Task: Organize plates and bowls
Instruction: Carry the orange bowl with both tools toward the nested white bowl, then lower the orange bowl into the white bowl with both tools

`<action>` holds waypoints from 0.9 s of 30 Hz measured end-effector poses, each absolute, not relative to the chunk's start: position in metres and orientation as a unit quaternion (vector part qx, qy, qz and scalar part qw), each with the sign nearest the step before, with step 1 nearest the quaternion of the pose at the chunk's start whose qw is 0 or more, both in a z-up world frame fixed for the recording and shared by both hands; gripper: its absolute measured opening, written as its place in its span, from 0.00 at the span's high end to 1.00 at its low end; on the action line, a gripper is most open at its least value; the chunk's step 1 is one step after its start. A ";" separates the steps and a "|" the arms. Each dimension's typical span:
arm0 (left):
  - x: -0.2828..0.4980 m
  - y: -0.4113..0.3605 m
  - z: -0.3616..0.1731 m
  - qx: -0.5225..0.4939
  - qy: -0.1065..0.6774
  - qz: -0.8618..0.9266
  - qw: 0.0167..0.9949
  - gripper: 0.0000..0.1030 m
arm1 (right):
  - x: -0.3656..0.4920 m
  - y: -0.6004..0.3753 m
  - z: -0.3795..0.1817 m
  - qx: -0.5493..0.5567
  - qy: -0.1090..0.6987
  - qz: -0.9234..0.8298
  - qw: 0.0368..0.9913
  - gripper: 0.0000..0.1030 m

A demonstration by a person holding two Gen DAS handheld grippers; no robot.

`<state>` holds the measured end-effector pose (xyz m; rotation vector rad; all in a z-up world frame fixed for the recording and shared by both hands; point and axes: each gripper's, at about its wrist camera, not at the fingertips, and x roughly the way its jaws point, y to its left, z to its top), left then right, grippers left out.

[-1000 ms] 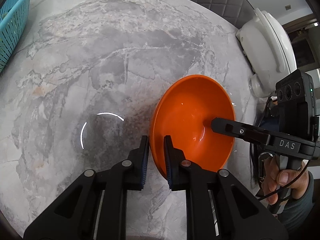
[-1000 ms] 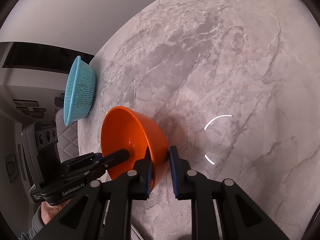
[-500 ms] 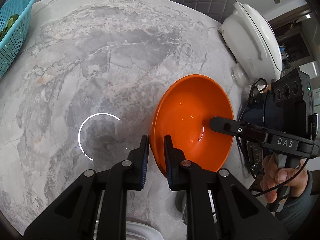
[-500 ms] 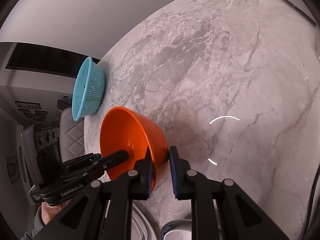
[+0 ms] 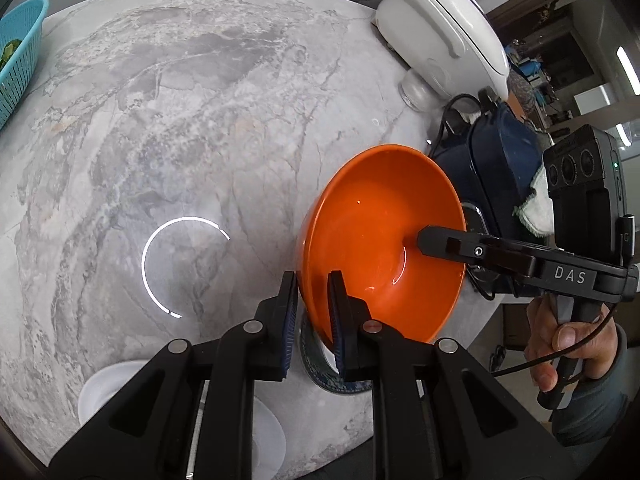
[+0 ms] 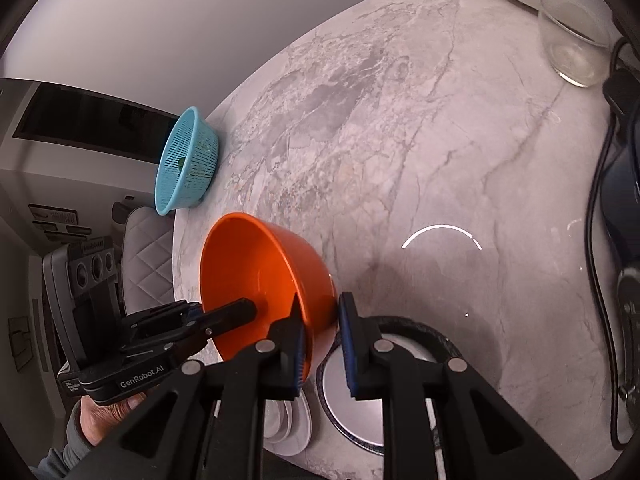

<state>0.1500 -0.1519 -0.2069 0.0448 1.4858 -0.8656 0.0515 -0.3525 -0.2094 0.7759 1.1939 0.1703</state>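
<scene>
Round grey marble table (image 5: 200, 128) with teal colander (image 6: 186, 168), glass (image 6: 572, 48), dark-rimmed plate (image 6: 416, 330), perhaps white dishes (image 5: 104, 392).

L gripper (image 5: 313, 312) & R gripper (image 6: 321, 330): jaws clamped, prob. angled down.

Bright, even, sharp; ring-light glare on marble table (image 5: 200, 120); soft shadows; fisheye bending and dark vignette at edges.

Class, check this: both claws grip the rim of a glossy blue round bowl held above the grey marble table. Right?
One thing is wrong: the glossy round bowl is orange, not blue, as the left wrist view shows. The left claw and right claw do grip its rim above the grey marble table.
</scene>
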 end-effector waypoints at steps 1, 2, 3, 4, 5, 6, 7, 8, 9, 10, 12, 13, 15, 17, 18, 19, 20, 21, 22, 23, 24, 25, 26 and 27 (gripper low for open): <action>0.142 -0.153 -0.208 0.023 0.656 -0.384 0.649 0.87 | 0.043 -0.352 -0.210 0.354 0.548 0.074 0.754 0.82; 0.135 -0.154 -0.209 0.028 0.657 -0.386 0.646 0.87 | 0.036 -0.352 -0.211 0.354 0.549 0.070 0.754 0.82; 0.127 -0.155 -0.210 0.032 0.659 -0.388 0.644 0.87 | 0.029 -0.353 -0.212 0.356 0.550 0.066 0.752 0.82; 0.120 -0.157 -0.212 0.035 0.660 -0.390 0.641 0.87 | 0.022 -0.354 -0.214 0.359 0.552 0.063 0.750 0.82; 0.113 -0.157 -0.215 0.038 0.663 -0.391 0.638 0.87 | 0.015 -0.354 -0.216 0.361 0.553 0.060 0.749 0.82; 0.107 -0.157 -0.217 0.040 0.665 -0.392 0.635 0.87 | 0.009 -0.354 -0.219 0.362 0.555 0.056 0.747 0.82; 0.102 -0.158 -0.219 0.043 0.666 -0.393 0.632 0.87 | 0.003 -0.354 -0.221 0.363 0.557 0.054 0.745 0.82; 0.097 -0.159 -0.222 0.047 0.667 -0.394 0.631 0.87 | -0.003 -0.354 -0.224 0.366 0.558 0.051 0.743 0.82; 0.092 -0.160 -0.224 0.050 0.669 -0.394 0.629 0.87 | -0.009 -0.354 -0.227 0.368 0.559 0.049 0.741 0.82; 0.087 -0.160 -0.226 0.053 0.670 -0.394 0.626 0.87 | -0.014 -0.353 -0.229 0.370 0.561 0.048 0.739 0.82; 0.079 -0.161 -0.232 0.060 0.674 -0.395 0.622 0.87 | -0.022 -0.353 -0.236 0.372 0.565 0.043 0.735 0.82; 0.078 -0.162 -0.235 0.062 0.676 -0.394 0.620 0.87 | -0.025 -0.352 -0.240 0.371 0.567 0.039 0.734 0.82; 0.072 -0.164 -0.241 0.066 0.679 -0.392 0.617 0.87 | -0.029 -0.351 -0.246 0.371 0.572 0.034 0.731 0.82; 0.070 -0.164 -0.247 0.070 0.682 -0.390 0.615 0.87 | -0.031 -0.350 -0.250 0.366 0.574 0.029 0.731 0.82; 0.069 -0.165 -0.250 0.071 0.683 -0.389 0.615 0.87 | -0.033 -0.350 -0.252 0.366 0.575 0.028 0.731 0.82; 0.069 -0.166 -0.252 0.070 0.683 -0.389 0.614 0.87 | -0.033 -0.349 -0.253 0.366 0.576 0.027 0.731 0.82; 0.068 -0.167 -0.253 0.070 0.683 -0.388 0.615 0.87 | -0.034 -0.349 -0.255 0.365 0.576 0.026 0.731 0.82; 0.069 -0.169 -0.254 0.071 0.683 -0.388 0.615 0.87 | -0.034 -0.350 -0.257 0.364 0.577 0.024 0.731 0.82; 0.069 -0.170 -0.253 0.073 0.681 -0.388 0.616 0.87 | -0.035 -0.350 -0.258 0.363 0.579 0.022 0.730 0.82; 0.069 -0.172 -0.253 0.076 0.680 -0.389 0.617 0.87 | -0.035 -0.350 -0.260 0.362 0.579 0.021 0.730 0.82; 0.069 -0.173 -0.253 0.079 0.678 -0.390 0.618 0.87 | -0.035 -0.350 -0.262 0.361 0.580 0.020 0.730 0.82; 0.070 -0.176 -0.255 0.082 0.678 -0.390 0.618 0.87 | -0.036 -0.351 -0.263 0.360 0.581 0.019 0.730 0.82; 0.070 -0.177 -0.256 0.085 0.678 -0.389 0.618 0.87 | -0.036 -0.351 -0.264 0.360 0.582 0.017 0.729 0.83; 0.069 -0.178 -0.257 0.088 0.677 -0.389 0.619 0.87 | -0.037 -0.352 -0.266 0.360 0.583 0.017 0.728 0.83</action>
